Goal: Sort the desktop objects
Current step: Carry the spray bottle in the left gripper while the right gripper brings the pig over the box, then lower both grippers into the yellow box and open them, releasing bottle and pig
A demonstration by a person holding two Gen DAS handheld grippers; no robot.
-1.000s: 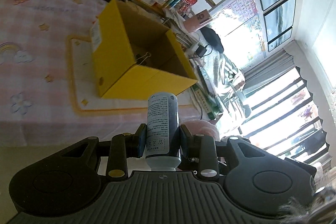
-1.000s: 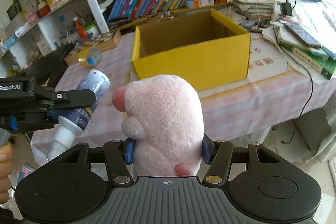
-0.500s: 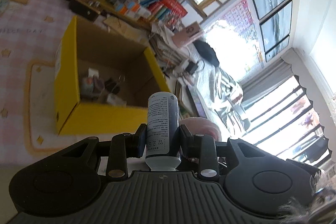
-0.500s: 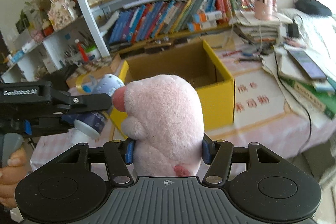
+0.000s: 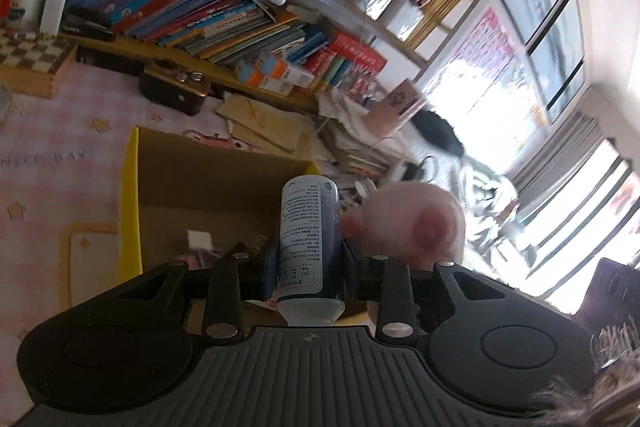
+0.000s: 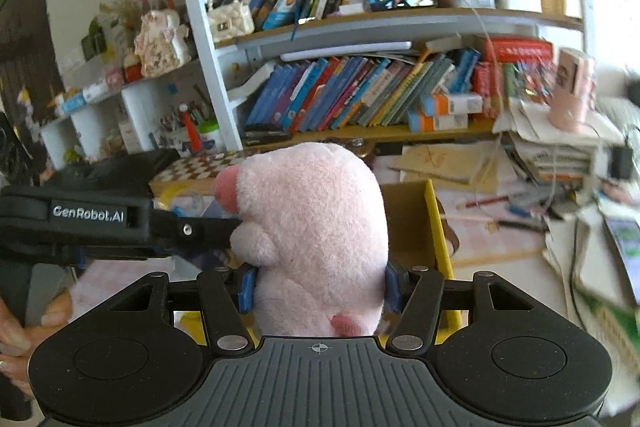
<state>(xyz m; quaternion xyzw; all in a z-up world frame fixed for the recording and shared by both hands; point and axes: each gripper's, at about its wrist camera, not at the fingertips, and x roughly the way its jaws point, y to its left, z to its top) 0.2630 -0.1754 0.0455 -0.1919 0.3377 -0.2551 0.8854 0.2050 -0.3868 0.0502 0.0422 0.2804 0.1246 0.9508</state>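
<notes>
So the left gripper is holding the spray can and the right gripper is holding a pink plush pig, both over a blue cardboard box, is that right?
Not quite: the cardboard box is yellow, not blue, as the left wrist view shows. The rest holds: the left gripper is shut on the spray can, and the right gripper is shut on the pink plush pig, both over the box.

The pink plush [image 6: 316,227] hides most of the yellow box [image 6: 434,227] (contents probably blurred).

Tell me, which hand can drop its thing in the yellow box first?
Probably left. The left gripper holds the bottle right over the open box, whose inside shows just beneath. The right gripper holds the pink plush beside it, nearer the box's right wall.
</notes>
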